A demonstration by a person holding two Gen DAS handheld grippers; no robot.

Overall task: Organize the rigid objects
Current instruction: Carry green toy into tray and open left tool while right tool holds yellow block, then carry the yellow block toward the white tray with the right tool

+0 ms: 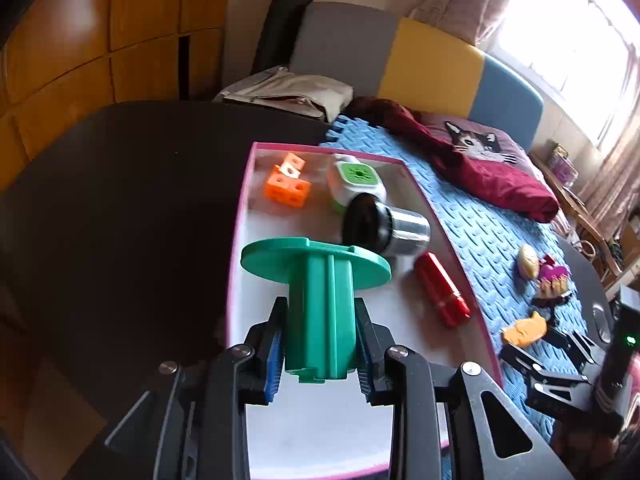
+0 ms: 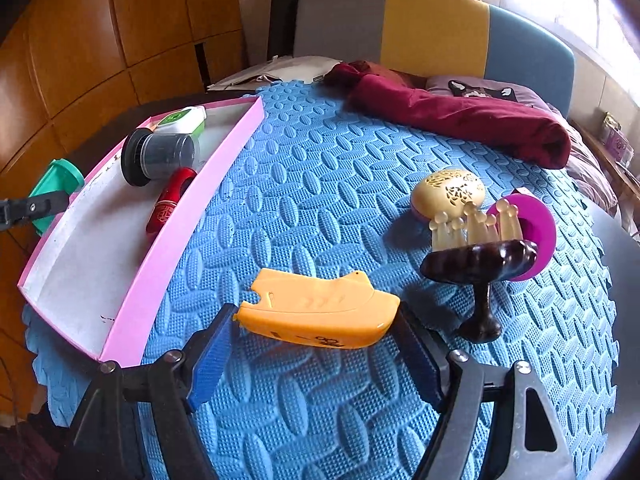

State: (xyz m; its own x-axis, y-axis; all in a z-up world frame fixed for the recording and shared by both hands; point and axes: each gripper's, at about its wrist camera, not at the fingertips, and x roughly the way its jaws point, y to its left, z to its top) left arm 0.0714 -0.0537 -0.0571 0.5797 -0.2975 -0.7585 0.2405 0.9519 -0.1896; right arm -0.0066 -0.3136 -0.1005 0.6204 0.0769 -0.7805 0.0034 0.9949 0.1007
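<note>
My left gripper [image 1: 320, 308] is shut on the stem of a green flanged spool [image 1: 320, 280], held over the near left part of the pink-rimmed tray [image 1: 240, 216]. In the tray lie orange cubes [image 1: 286, 184], a white and green device [image 1: 356, 180], a black-capped jar [image 1: 384, 228] and a red case [image 1: 440, 288]. My right gripper [image 2: 316, 330] stands open low over the blue foam mat [image 2: 320, 200]. An orange cat-shaped piece [image 2: 320, 308] lies between its fingers, its ends close to both pads. The spool [image 2: 56, 184] also shows at the left edge of the right wrist view.
On the mat to the right sit a cream carved egg [image 2: 448, 192], a purple dish [image 2: 536, 236] and a dark wooden massager [image 2: 480, 260] with pale knobs. A maroon cloth [image 2: 460, 120] lies at the far side. The dark table [image 1: 120, 200] extends left of the tray.
</note>
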